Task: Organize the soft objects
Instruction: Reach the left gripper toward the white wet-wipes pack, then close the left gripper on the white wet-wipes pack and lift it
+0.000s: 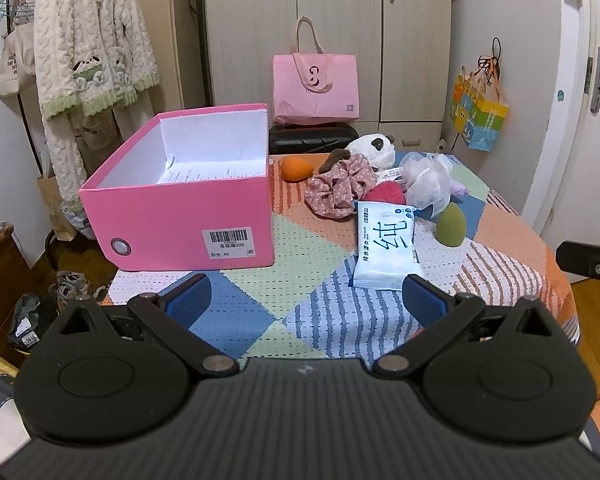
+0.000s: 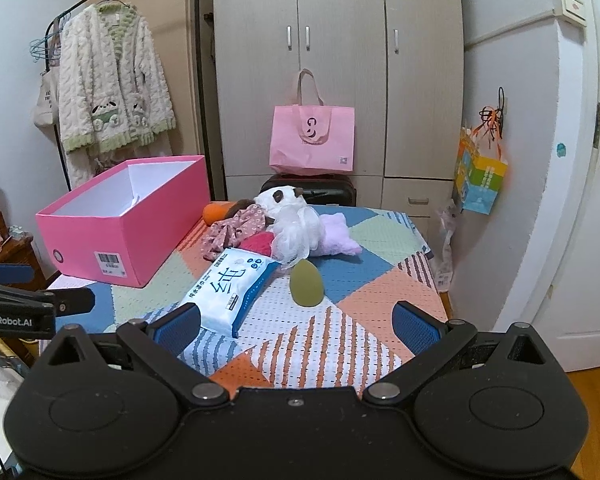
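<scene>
A: Where's your left gripper (image 1: 306, 294)?
B: Spread wide, empty; the wipes pack (image 1: 386, 246) lies just beyond its right finger.
A: And your right gripper (image 2: 296, 322)?
B: Also wide, empty; green sponge (image 2: 307, 283) just ahead, pink box (image 2: 140, 240) far left.

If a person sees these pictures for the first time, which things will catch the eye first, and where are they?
The bright pink cardboard box, open on top, stands on the left of the patchwork tablecloth. To its right lies a heap of soft things, with a white-and-blue wipes packet and a green egg-shaped sponge nearest the camera. Behind the table, a pale pink tote bag leans against the wardrobe.
</scene>
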`<state>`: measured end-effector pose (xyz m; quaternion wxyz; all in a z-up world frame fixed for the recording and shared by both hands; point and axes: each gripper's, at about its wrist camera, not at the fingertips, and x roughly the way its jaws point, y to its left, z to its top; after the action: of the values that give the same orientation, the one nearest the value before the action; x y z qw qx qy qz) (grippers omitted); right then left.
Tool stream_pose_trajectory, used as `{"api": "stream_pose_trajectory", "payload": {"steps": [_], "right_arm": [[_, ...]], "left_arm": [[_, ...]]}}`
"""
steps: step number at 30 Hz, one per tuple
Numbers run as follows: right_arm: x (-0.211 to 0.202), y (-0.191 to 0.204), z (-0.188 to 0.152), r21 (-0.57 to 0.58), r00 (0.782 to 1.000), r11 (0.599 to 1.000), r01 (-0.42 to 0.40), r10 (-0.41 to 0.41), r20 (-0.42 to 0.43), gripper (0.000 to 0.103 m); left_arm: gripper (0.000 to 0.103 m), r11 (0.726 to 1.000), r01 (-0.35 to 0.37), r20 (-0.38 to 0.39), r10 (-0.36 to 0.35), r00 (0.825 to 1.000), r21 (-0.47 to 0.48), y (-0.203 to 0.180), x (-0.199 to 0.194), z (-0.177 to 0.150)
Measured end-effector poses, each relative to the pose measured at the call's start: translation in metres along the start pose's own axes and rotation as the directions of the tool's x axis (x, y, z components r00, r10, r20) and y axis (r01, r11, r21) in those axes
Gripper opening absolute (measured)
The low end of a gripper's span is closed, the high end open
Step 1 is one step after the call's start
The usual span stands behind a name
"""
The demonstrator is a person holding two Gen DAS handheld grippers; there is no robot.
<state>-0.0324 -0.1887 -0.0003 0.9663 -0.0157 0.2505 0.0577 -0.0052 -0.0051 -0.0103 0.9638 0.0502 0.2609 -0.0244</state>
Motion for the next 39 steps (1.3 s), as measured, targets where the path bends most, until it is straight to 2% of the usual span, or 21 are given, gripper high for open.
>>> {"api": "stream_pose_trajectory", "payload": {"steps": [8,14,17,22,28,32,35,39], "right_arm": [[-0.004,0.005,-0.001,-0.023,1.0,1.0,-0.004,0.004,-0.002,0.103],[-0.014,0.008,0.004,-0.043,0.998,0.998,-0.049,0.05,0.034,0.103],[-0.009,0.009,0.006,-0.059,0.995,0.995,-0.084,0.086,0.042,0.103],[0.009,0.004,0.003,-0.07,0.98,0.981,-0.183,0.187,0.062,0.103],[0.039,0.007,0.0,-0.133,0.971,0.965,-0.227,0.234,0.037,0.103],[0.064,0.016,-0.003,-0.183,0.966,0.949,-0.255,0.259,-0.005,0.102],[0.081,0.026,-0.005,-0.237,0.962,0.933,-0.271,0.264,-0.062,0.102],[0.102,0.033,-0.008,-0.253,0.953,0.919,-0.303,0.285,-0.105,0.102]], "left_arm": [[0.103,0.999,-0.016,-0.044,0.018,0.999,0.037,-0.001,0.005,-0.002],[0.103,1.0,0.004,-0.024,-0.003,1.0,0.02,0.002,0.0,0.004],[0.103,0.998,0.065,0.043,-0.065,0.997,0.009,0.006,-0.007,0.012],[0.103,0.989,0.141,0.09,-0.144,0.985,0.041,0.007,-0.005,0.029],[0.1,0.977,0.21,0.037,-0.212,0.977,0.048,0.002,0.023,0.038],[0.1,0.96,0.279,-0.007,-0.279,0.96,0.035,-0.006,0.045,0.036],[0.095,0.943,0.33,-0.044,-0.328,0.944,0.037,-0.013,0.064,0.035],[0.09,0.915,0.403,-0.108,-0.4,0.91,0.003,-0.021,0.092,0.032]]}}
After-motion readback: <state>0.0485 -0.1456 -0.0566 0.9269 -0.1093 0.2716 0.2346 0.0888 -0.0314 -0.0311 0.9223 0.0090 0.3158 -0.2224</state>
